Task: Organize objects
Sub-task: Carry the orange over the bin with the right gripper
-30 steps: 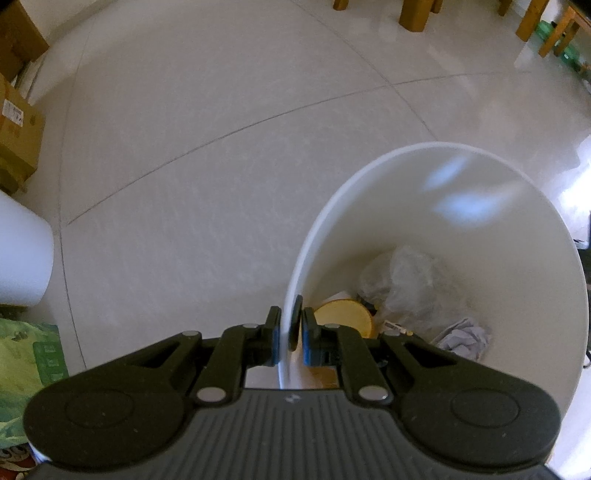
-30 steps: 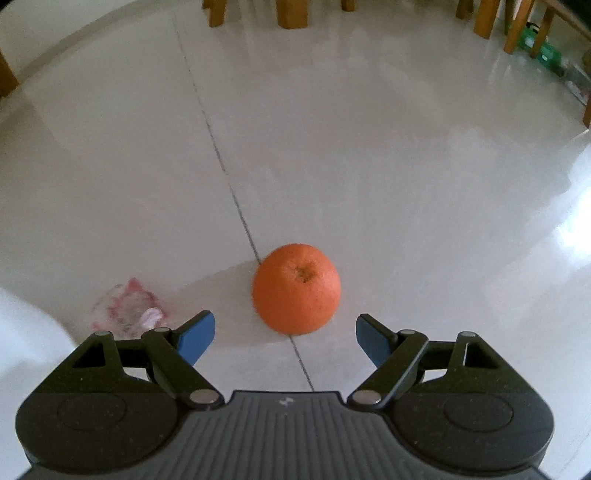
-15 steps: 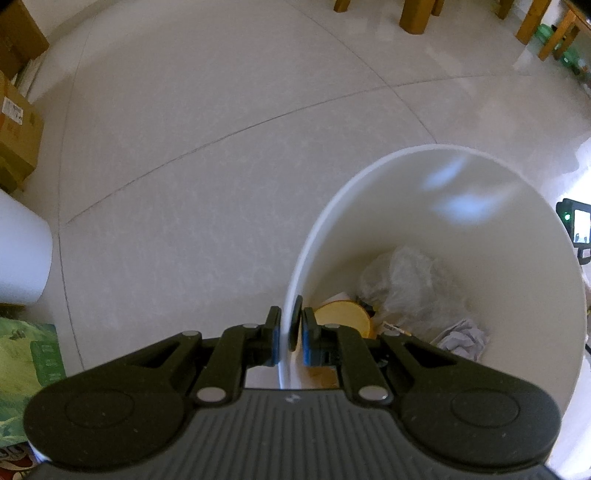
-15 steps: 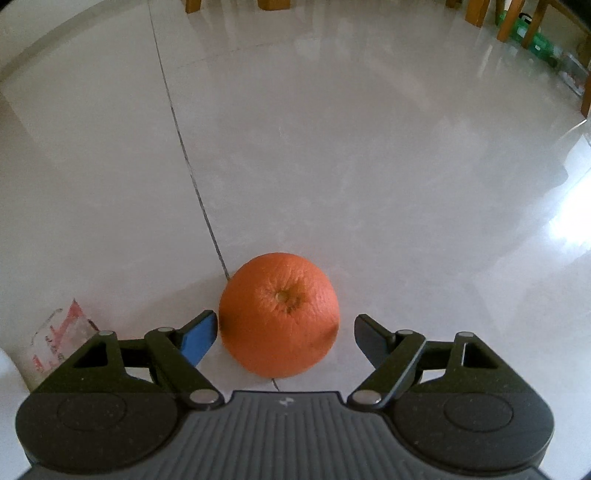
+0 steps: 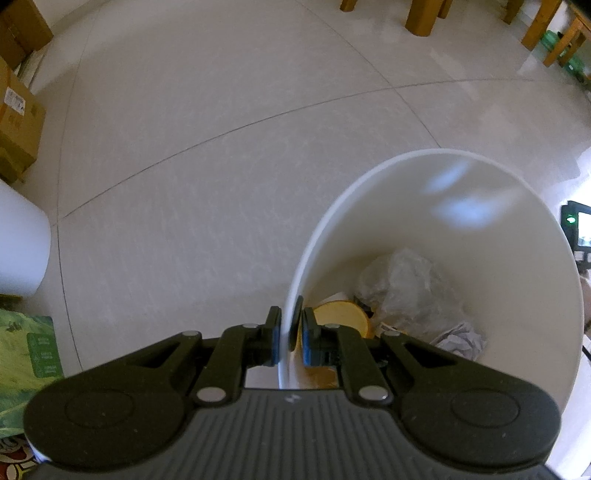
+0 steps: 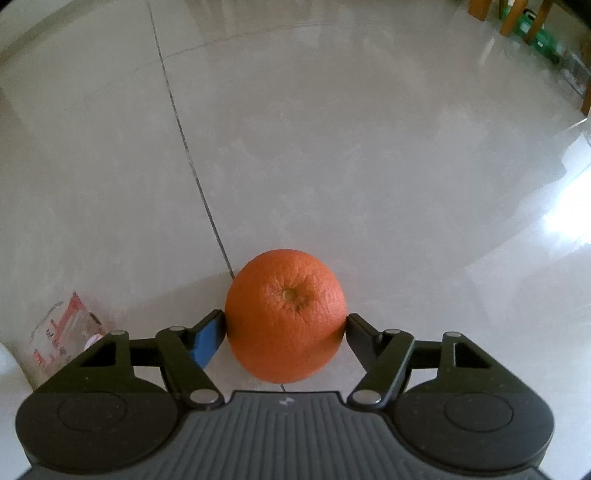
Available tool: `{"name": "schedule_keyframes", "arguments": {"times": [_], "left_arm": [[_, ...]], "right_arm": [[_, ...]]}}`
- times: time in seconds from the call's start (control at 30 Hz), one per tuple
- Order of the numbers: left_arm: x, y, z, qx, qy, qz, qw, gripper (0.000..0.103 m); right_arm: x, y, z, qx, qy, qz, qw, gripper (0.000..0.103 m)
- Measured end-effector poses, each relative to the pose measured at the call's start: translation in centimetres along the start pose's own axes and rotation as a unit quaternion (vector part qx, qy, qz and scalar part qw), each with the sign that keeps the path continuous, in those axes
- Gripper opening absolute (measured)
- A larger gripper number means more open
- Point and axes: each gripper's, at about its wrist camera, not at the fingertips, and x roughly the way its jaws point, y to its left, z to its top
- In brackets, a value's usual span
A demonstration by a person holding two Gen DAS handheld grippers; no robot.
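A home — pale tiled floor, wooden furniture legs, cardboard boxes by the wall, a white bin.

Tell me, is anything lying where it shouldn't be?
Yes. An orange sits on the bare floor, with the right gripper closed around it. A crumpled plastic wrapper lies on the floor nearby. The left gripper pinches the white bin rim.

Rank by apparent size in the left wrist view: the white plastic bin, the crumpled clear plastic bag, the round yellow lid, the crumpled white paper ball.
1. White plastic bin, held at its rim by the left gripper.
2. Crumpled clear plastic bag.
3. Round yellow lid, partly hidden, so its rank is unsure.
4. Crumpled white paper ball.
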Motion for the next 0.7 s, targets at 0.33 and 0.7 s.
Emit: {"name": "schedule_keyframes", "arguments": {"times": [0.33,0.7], "left_arm": [[0.1,-0.1,0.2,-0.005,0.004,0.003,1.0000,0.009],[0.2,0.1,0.3,-0.008,0.008,-0.001,0.9999,0.009]], "right_arm": [[-11.9,0.3,0.7,-0.056,-0.016,0.028,0.998,0.075],[-31.5,5.2,0.2,-0.159,-0.065,0.107,0.979,0.075]]}}
